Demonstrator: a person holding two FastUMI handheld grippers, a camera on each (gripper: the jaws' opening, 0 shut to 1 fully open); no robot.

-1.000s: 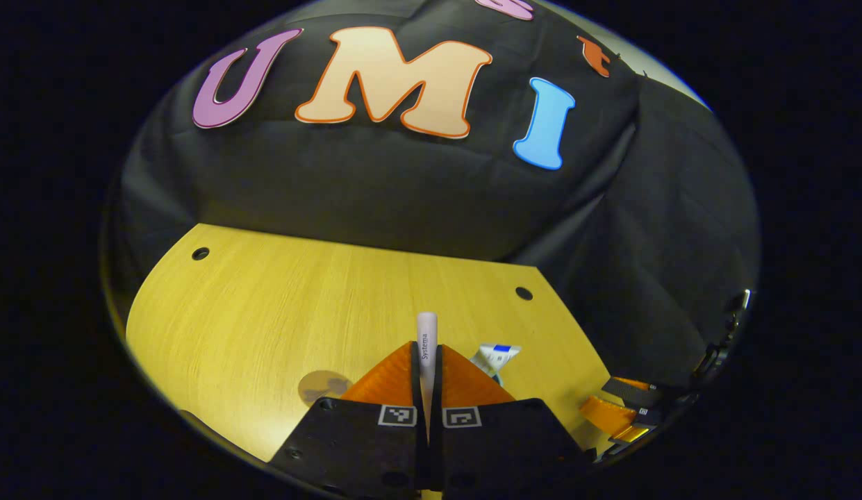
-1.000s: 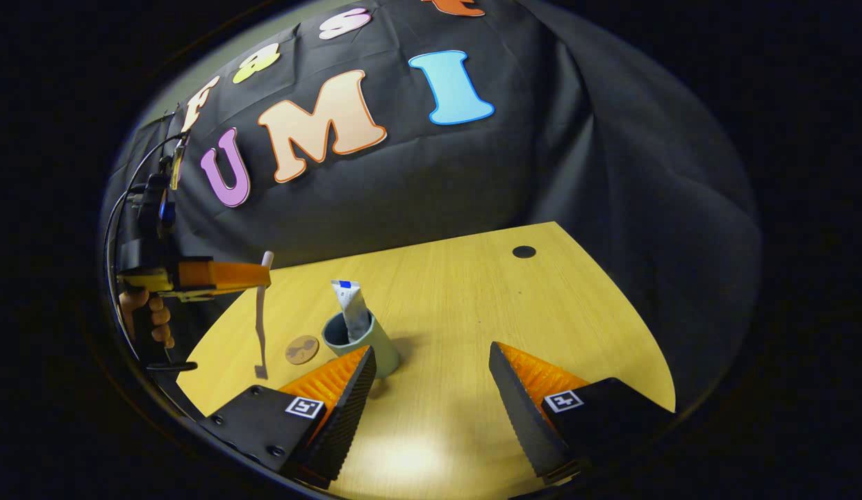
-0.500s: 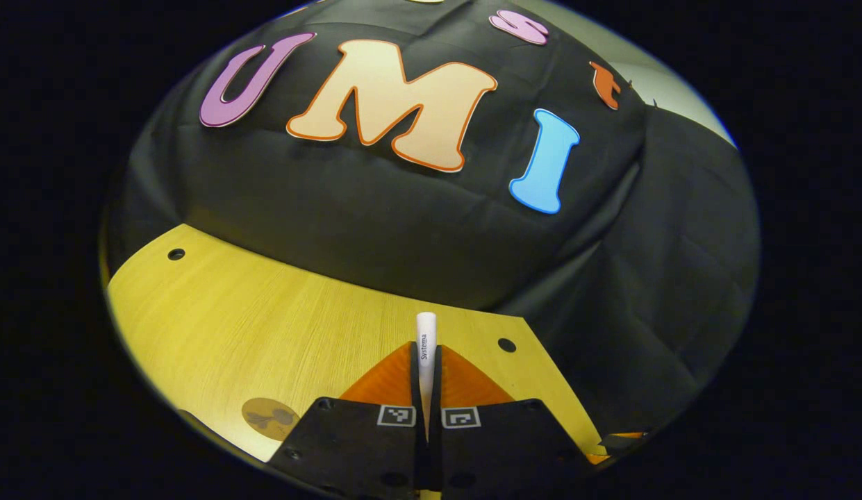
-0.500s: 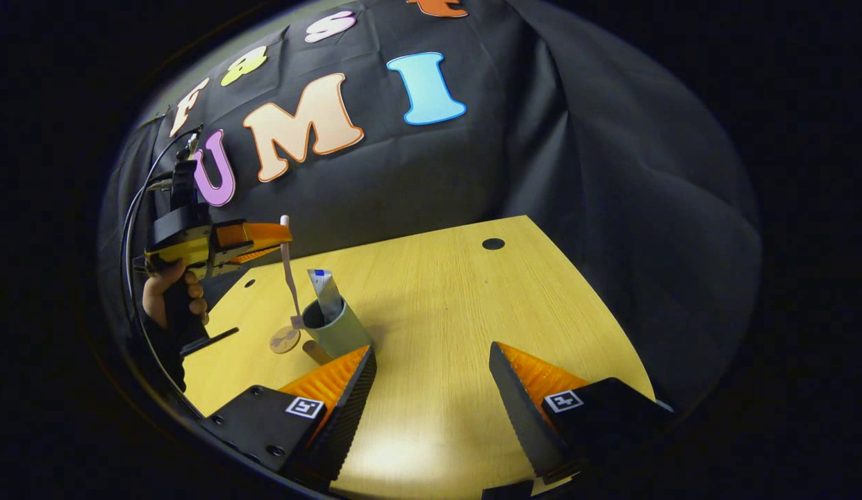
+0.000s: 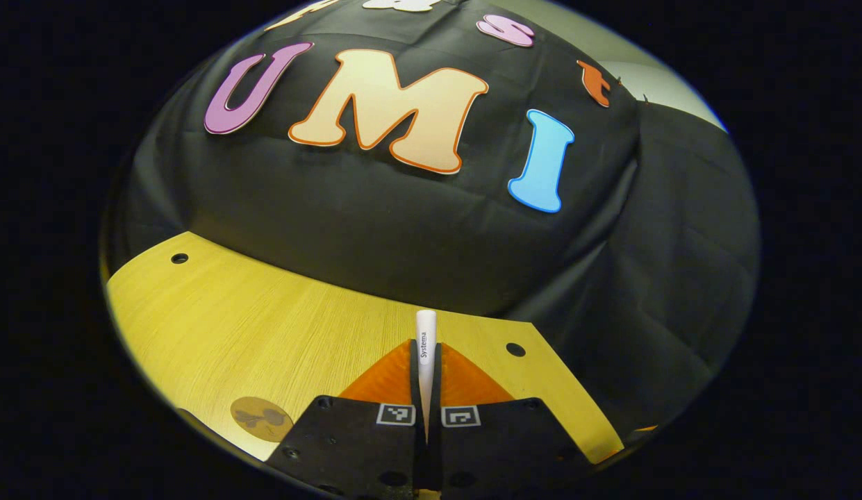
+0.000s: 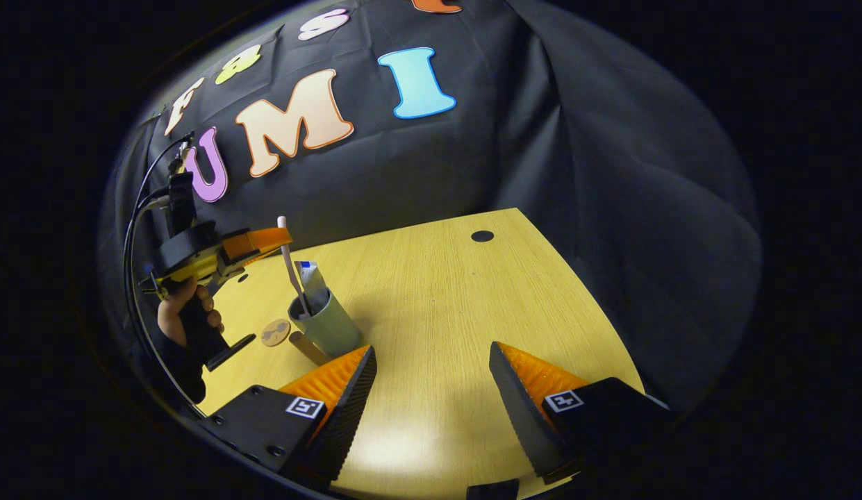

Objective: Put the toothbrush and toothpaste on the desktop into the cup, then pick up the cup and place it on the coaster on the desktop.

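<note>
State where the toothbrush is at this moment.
In the right gripper view the toothbrush is at the left, held by the left gripper, its lower end inside the cup beside the toothpaste.

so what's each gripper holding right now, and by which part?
Left gripper: thin white toothbrush, clamped near the handle's end. Right gripper: open, holding nothing.

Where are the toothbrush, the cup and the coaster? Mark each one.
toothbrush [image 5: 426, 347]: left gripper view, handle end above the fingers.
cup [image 6: 331, 328]: right gripper view, outer side wall.
coaster [image 6: 274, 332]: right gripper view, middle of its flat top.
</note>
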